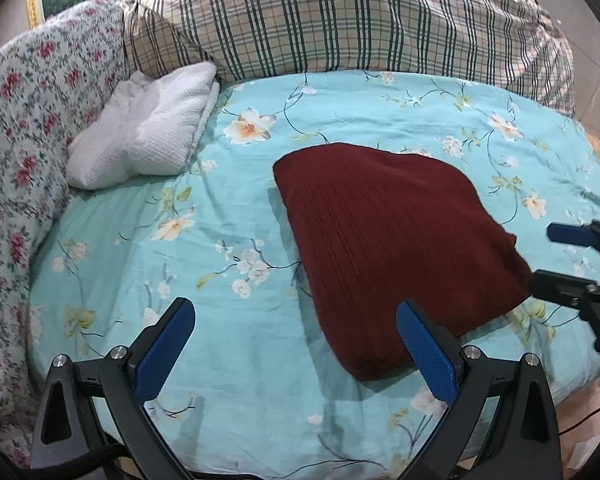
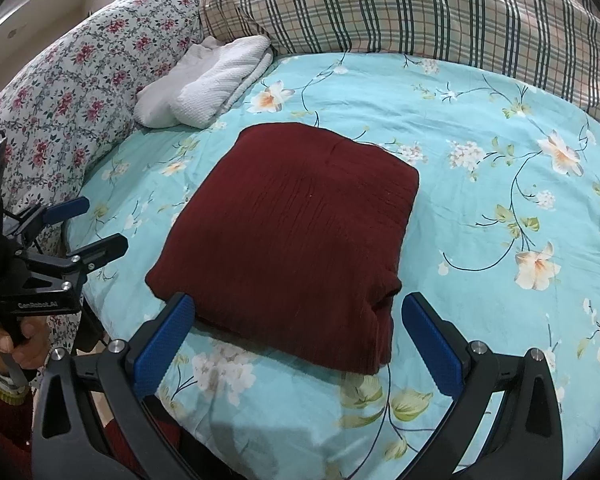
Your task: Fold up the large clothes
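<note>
A dark red knitted sweater lies folded into a thick rectangle on the turquoise flowered bed sheet. It also shows in the right wrist view. My left gripper is open and empty, hovering over the sheet at the sweater's near left corner. My right gripper is open and empty, its blue fingers either side of the sweater's near edge. The right gripper also shows at the right in the left wrist view, and the left gripper at the left in the right wrist view.
A folded white towel lies at the back left. A plaid quilt is piled along the back. A flowered quilt runs along the left side. The bed's front edge is close under the grippers.
</note>
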